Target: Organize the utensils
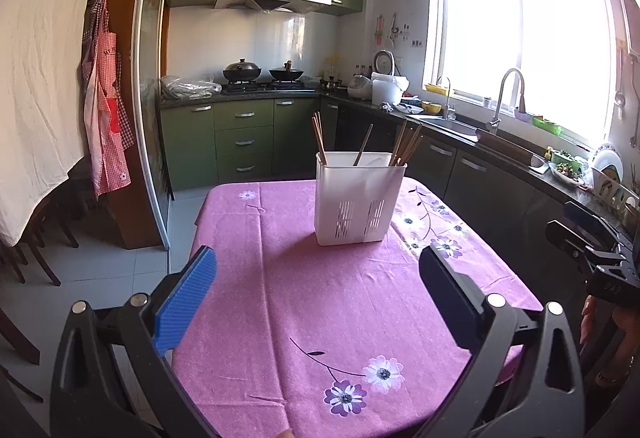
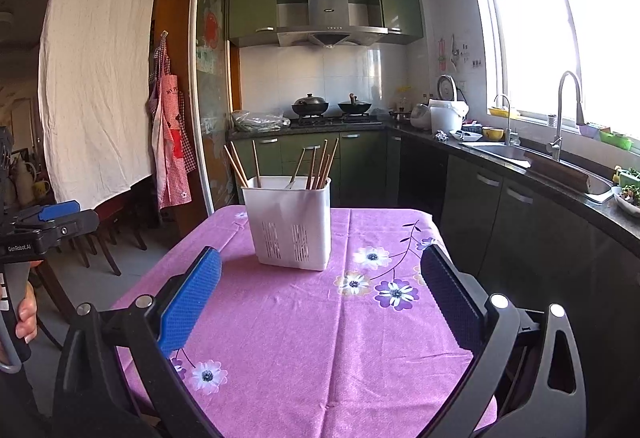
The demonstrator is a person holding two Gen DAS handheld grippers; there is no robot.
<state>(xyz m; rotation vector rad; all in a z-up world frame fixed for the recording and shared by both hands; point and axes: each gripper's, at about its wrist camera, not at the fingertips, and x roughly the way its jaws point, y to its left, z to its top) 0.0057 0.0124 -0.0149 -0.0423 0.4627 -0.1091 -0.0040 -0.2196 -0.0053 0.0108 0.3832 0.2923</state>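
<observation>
A white slotted utensil holder (image 1: 354, 198) stands upright on the far half of a table with a pink flowered cloth (image 1: 320, 302). Several wooden chopsticks (image 1: 406, 144) and one darker utensil handle (image 1: 363, 150) stick up out of it. The holder also shows in the right wrist view (image 2: 290, 224), with the chopsticks (image 2: 320, 166) in it. My left gripper (image 1: 318, 266) is open and empty, held above the near half of the table. My right gripper (image 2: 322, 270) is open and empty, just short of the holder.
Green kitchen cabinets (image 1: 244, 142), a stove with two woks (image 1: 260, 72) and a counter with a sink (image 1: 452, 126) lie behind and to the right. A glass sliding door (image 1: 152, 110) and hanging aprons (image 1: 106, 98) are on the left. Dark chairs (image 2: 108, 234) stand left of the table.
</observation>
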